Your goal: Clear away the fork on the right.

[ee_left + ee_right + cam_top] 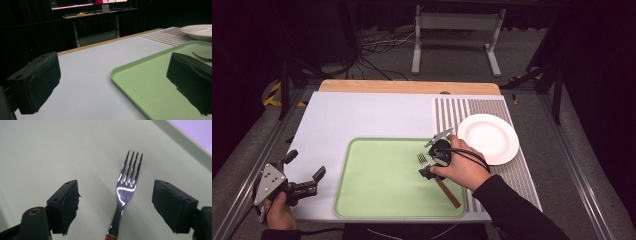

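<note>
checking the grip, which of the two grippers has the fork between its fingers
The right gripper, over the green tray: the fork lies between its open fingers, untouched. The left gripper sits off the tray with nothing between its fingers.

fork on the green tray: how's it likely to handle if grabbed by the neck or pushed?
The shiny metal fork with a brown wooden handle looks stiff, so it should not bend. Its polished neck is narrow and probably slippery between pads. Lying flat on the smooth pale green plastic tray, it would likely slide or pivot rather than roll.
</note>
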`<state>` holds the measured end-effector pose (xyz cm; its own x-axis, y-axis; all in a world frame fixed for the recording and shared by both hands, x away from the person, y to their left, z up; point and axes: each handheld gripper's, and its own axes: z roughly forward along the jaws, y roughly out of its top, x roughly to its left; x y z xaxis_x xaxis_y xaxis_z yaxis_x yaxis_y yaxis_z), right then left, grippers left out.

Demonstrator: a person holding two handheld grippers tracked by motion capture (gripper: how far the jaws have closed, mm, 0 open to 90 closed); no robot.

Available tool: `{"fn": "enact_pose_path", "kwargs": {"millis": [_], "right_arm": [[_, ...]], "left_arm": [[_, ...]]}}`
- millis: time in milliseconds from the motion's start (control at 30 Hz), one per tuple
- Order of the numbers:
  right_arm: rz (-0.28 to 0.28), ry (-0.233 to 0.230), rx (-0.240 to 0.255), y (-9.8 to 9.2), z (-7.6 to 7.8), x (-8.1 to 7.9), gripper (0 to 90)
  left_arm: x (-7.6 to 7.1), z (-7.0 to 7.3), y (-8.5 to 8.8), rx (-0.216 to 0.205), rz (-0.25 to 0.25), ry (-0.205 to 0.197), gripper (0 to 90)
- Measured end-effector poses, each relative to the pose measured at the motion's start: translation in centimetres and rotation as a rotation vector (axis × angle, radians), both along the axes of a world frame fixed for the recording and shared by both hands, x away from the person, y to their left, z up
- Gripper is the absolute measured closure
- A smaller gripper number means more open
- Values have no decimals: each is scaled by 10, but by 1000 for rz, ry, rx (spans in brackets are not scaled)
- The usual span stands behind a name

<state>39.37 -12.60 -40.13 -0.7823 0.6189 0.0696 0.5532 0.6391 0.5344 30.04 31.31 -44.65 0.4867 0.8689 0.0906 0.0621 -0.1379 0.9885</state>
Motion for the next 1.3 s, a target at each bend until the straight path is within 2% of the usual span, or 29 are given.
{"fn": "enact_pose_path", "kwargs": {"millis": [100, 200, 267, 333, 433, 533, 633, 867, 1100, 1300], "right_arm": [[32, -26, 43, 0, 0, 2, 242], [71, -44, 60, 0, 0, 4, 371], [111, -57, 54, -1, 0, 6, 506], [134, -67, 43, -1, 1, 7, 598], [171, -73, 46, -1, 0, 9, 687], [204, -75, 11, 0, -3, 11, 802], [212, -52, -23, 1, -5, 10, 894], [232, -15, -65, 5, -15, 11, 900], [250, -3, -91, 8, -24, 12, 900], [244, 2, -112, 9, -27, 13, 900]], "left_arm": [[0, 0, 0, -2, 2, 0, 0], [0, 0, -1, 0, 0, -1, 0], [0, 0, -1, -1, -1, -1, 0], [0, 0, -1, -1, 0, -1, 0], [0, 0, 0, 0, 2, 0, 0], [0, 0, 0, -1, 0, 0, 0], [0, 0, 0, -1, 1, 0, 0], [0, 0, 0, -2, 0, 0, 0], [0, 0, 0, -5, 0, -1, 0], [0, 0, 0, -2, 0, 1, 0]]}}
